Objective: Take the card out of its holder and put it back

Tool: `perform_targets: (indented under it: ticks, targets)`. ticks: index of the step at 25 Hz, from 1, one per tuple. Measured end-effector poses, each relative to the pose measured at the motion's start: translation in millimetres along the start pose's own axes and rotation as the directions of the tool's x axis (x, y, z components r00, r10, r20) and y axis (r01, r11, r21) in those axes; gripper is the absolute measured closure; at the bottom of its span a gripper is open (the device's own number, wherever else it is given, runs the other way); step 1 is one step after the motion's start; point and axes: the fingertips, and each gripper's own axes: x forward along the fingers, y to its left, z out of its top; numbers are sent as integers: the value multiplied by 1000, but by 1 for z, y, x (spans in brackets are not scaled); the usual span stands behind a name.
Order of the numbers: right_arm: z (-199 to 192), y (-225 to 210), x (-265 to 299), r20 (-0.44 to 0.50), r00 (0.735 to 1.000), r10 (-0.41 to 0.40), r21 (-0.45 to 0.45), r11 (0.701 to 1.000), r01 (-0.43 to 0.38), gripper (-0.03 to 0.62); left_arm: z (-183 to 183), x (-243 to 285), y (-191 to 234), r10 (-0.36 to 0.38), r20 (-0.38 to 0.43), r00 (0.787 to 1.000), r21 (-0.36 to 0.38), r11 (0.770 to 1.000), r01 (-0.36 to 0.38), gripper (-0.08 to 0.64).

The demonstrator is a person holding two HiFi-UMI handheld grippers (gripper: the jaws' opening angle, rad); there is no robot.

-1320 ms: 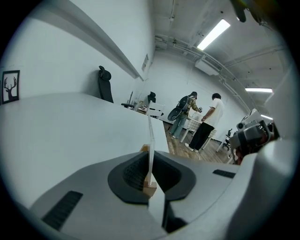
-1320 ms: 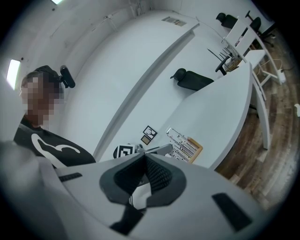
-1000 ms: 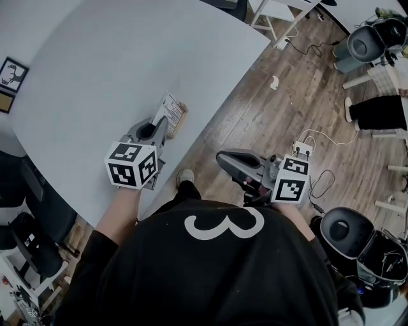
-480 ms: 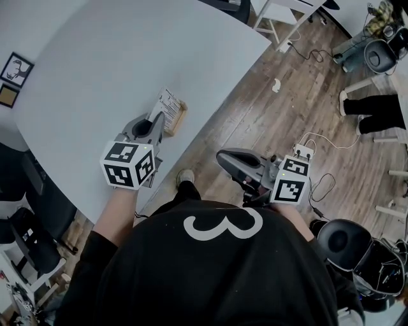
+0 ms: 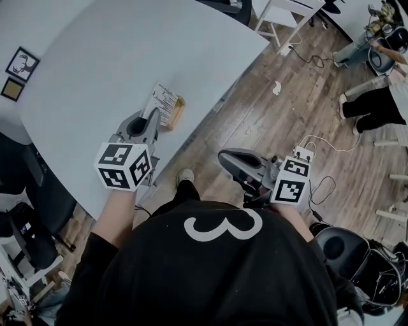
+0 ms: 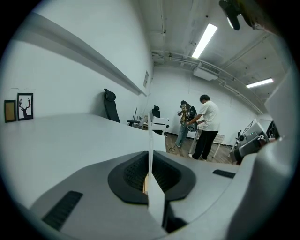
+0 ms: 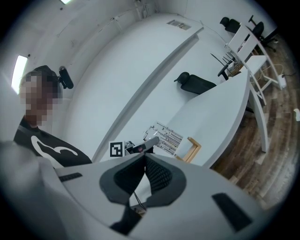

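A white printed card (image 5: 163, 100) is pinched at its near edge by my left gripper (image 5: 155, 116), which is shut on it. In the left gripper view the card (image 6: 150, 140) stands edge-on between the dark pads. The small wooden holder (image 5: 176, 113) sits on the white table (image 5: 108, 57) near its right edge. The card's lower edge is close against it, and I cannot tell whether it still sits in the slot. The right gripper view shows the card (image 7: 165, 136) beside the holder (image 7: 193, 149). My right gripper (image 5: 223, 156) hovers over the floor off the table's edge, shut and holding nothing.
Two framed pictures (image 5: 21, 65) lie at the table's left. A white chair (image 5: 275, 14) stands beyond the far corner. A power strip with cables (image 5: 302, 150) lies on the wooden floor. Two people (image 6: 202, 126) stand across the room.
My left gripper has risen a little with the card, tipping it up and away from the holder. The right gripper has stayed about where it was.
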Motion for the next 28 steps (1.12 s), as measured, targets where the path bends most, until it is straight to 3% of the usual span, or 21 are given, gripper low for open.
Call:
perform_targets:
  ticks: [9,17,28]
  targets:
    - [-6,10,-11,10,1000,17,-21,1000,-16,581,6,-30,-30,-73,60,996,-141,987,80,535]
    - [-23,35,-32,28,998,54,-52,997,-52,581,-1,-76,-97,-215,100,971,-254,938,234,535]
    - [-41,62,-55,52,996,78,-81,994,-74,581,-18,-120,-149,-281,98,955,-250,921,297,535]
